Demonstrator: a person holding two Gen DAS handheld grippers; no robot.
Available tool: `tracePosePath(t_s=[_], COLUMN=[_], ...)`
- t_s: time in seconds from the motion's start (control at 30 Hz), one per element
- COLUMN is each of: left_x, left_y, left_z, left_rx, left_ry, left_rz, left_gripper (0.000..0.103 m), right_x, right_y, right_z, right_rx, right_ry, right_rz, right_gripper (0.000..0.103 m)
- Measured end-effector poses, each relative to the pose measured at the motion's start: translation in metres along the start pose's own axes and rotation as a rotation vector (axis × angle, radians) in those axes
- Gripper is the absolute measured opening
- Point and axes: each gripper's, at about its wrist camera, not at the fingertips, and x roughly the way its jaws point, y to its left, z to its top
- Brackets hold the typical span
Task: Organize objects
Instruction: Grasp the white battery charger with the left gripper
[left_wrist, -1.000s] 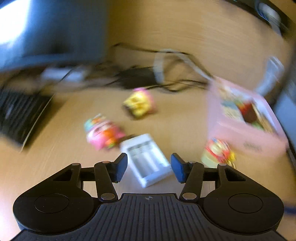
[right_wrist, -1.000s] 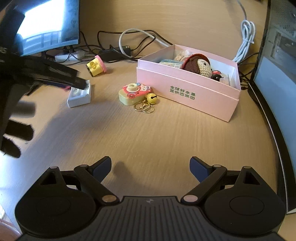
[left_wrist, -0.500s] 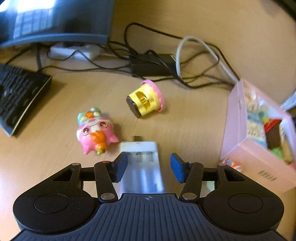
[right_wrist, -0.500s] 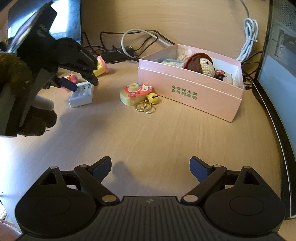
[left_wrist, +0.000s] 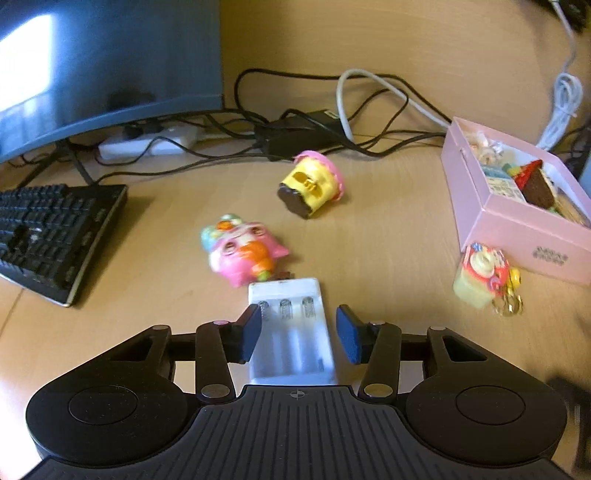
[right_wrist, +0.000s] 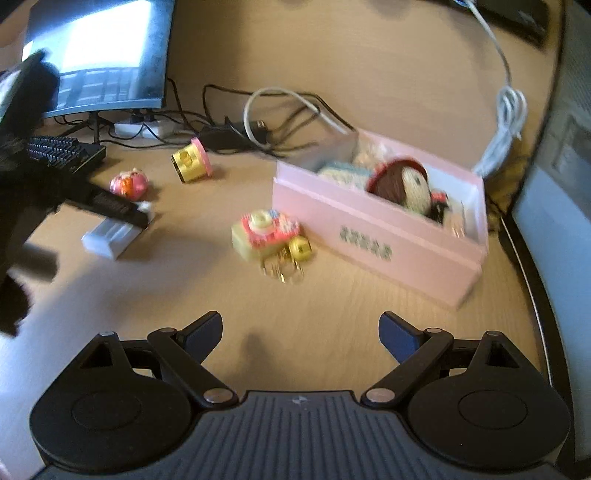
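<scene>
Pink box (right_wrist: 373, 236) already holds several toys, four items left on desk; left gripper (left_wrist: 299, 334) jaws, just closing, straddle white battery charger (left_wrist: 290, 332) without gripping; right gripper (right_wrist: 301, 338) wide, empty.

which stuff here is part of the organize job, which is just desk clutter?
Job: white battery charger between left tool pads, pink toy, yellow toy, camera keychain, pink box.

Clutter: keyboard, monitor, cables, power strip.
</scene>
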Motion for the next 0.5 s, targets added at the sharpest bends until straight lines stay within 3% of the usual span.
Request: tracePosePath(t_s=[0.13,0.3,0.4,0.5], left_x=[-0.006,-0.004,-0.001,0.004], left_y=[0.006,0.011,0.022,0.043], left_z=[-0.009,-0.011,-0.009,-0.006], left_rx=[0.085,0.068,0.003,-0.131], left_ry=[-0.031,-0.061,-0.058,-0.024], left_rz=[0.013,0.046,0.014,-0.056], left_gripper=[0.052,0.052,0.052,0.053], right_x=[0.009,0.007,0.006,0.008], right_y=[0.015,0.036,0.042,0.046], right_z=[0.018,0.024,0.023,0.022], right_rx=[-0.031,-0.089,-0.115,-0.134], right_ry=[-0.013,0.000,0.021,0.042], right_rz=[0.006,0.017,0.022,0.016], right_gripper=[0.092,0.092,0.093,0.093])
